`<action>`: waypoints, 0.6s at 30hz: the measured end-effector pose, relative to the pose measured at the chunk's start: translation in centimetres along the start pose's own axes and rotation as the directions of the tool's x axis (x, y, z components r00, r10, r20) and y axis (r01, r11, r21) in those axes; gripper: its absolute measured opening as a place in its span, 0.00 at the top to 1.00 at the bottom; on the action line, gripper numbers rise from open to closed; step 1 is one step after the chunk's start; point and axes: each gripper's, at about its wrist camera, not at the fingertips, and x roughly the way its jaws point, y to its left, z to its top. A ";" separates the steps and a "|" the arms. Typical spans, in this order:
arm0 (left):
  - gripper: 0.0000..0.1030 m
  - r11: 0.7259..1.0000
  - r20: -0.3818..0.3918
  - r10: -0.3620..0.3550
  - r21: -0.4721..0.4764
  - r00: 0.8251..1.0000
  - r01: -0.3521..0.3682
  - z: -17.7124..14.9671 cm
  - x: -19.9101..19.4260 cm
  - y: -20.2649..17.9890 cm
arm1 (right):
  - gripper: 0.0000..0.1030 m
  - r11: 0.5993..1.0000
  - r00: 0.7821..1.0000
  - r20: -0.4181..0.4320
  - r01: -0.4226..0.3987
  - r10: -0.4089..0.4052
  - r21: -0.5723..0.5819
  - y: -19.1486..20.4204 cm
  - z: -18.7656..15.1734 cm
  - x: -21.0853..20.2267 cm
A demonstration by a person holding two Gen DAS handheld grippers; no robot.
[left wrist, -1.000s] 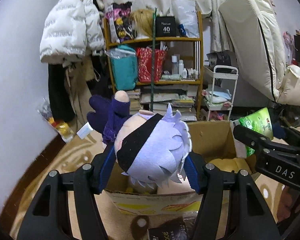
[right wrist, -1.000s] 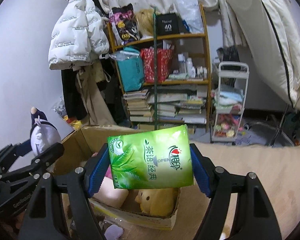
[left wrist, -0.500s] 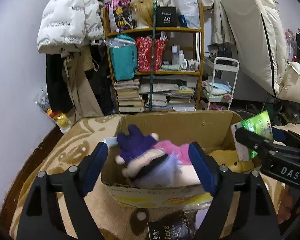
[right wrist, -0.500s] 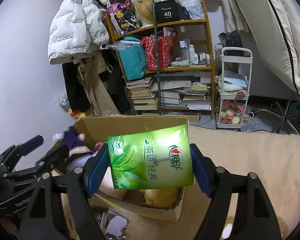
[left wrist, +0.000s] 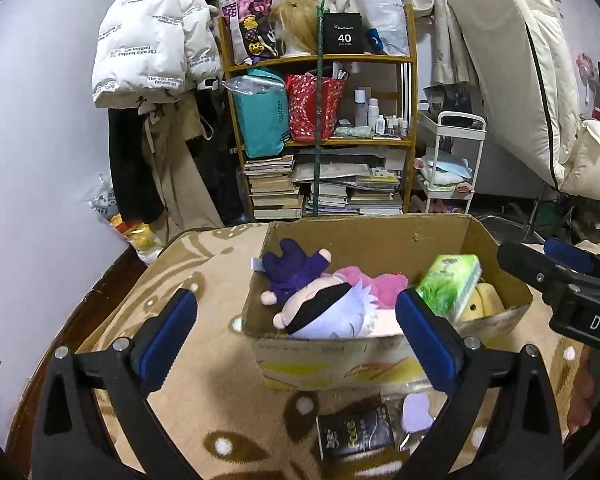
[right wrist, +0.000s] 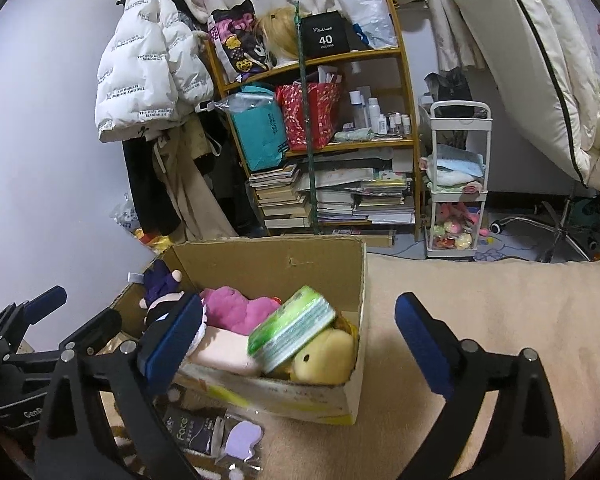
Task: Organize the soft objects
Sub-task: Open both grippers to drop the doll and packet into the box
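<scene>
Both grippers are hovering over the cardboard box (left wrist: 496,248) on the rug, jaws still spreading apart with nothing pinched between them: the left gripper (left wrist: 296,332) above the box's near wall, the right gripper (right wrist: 300,336) above its right-hand side. The blindfolded plush doll (left wrist: 324,312) is lying inside against the front wall. The green tissue pack (right wrist: 292,328) is resting tilted on the yellow plush (right wrist: 324,356), beside the pink plush (right wrist: 236,308).
</scene>
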 end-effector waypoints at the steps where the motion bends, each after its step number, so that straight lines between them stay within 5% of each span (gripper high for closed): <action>1: 0.04 1.000 -0.006 0.002 -0.006 1.000 -0.002 -0.1 -0.3 0.1 | 0.01 1.000 1.000 0.000 0.000 0.000 0.000 0.1 -0.1 -0.3; 18: 0.04 0.999 -0.133 0.011 -0.050 0.991 -0.018 -2.7 -4.1 2.2 | 0.00 0.999 0.999 -0.043 0.018 -0.019 -0.031 1.6 -3.0 -4.5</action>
